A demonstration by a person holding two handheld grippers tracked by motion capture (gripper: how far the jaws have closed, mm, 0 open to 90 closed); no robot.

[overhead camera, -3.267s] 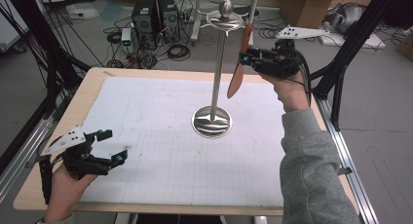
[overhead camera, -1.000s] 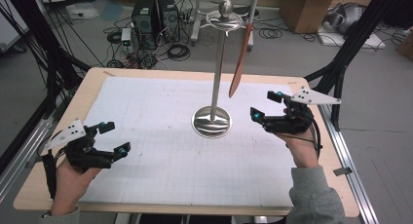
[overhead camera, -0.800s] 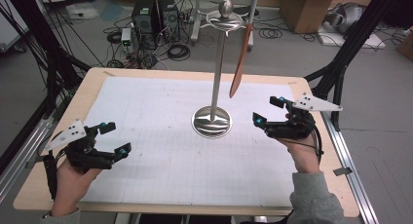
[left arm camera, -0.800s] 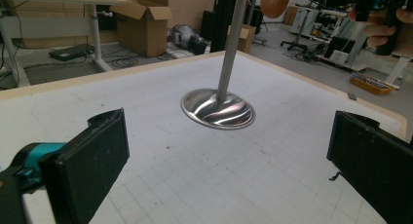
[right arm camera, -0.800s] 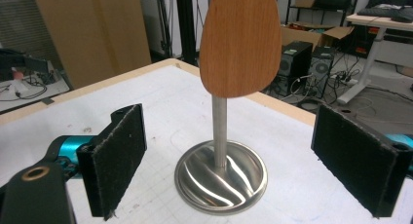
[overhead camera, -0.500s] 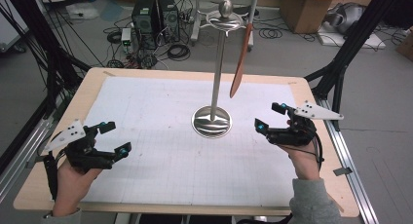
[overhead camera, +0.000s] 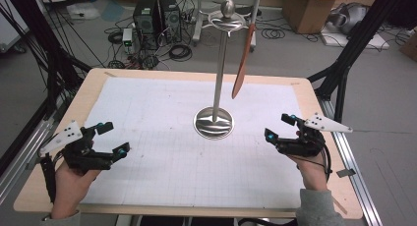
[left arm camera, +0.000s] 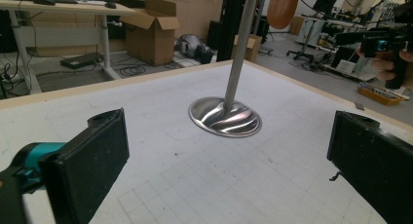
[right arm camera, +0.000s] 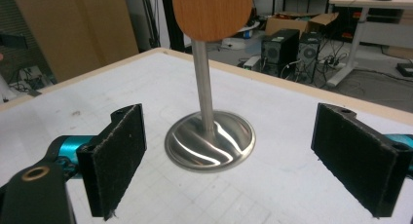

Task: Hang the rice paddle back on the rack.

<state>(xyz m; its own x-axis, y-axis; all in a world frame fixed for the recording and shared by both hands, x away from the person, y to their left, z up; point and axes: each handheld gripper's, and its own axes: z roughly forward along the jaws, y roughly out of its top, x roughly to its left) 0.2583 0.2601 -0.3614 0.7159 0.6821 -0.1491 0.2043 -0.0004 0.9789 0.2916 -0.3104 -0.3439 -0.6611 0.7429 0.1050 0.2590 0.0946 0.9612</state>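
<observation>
Risk: the flat brown wooden spatula [overhead camera: 243, 61] hangs loosely from the top hook of the tall polished steel stand [overhead camera: 216, 88]; if you knock the pole, it may swing or drop.
Spatula position: high above the white gridded tabletop [overhead camera: 162, 162], ahead of your right hand-held gripper [overhead camera: 278, 127] and well above it.
Hand-held grippers: right and left hand-held gripper [overhead camera: 114, 137] both spread wide, holding nothing.
</observation>
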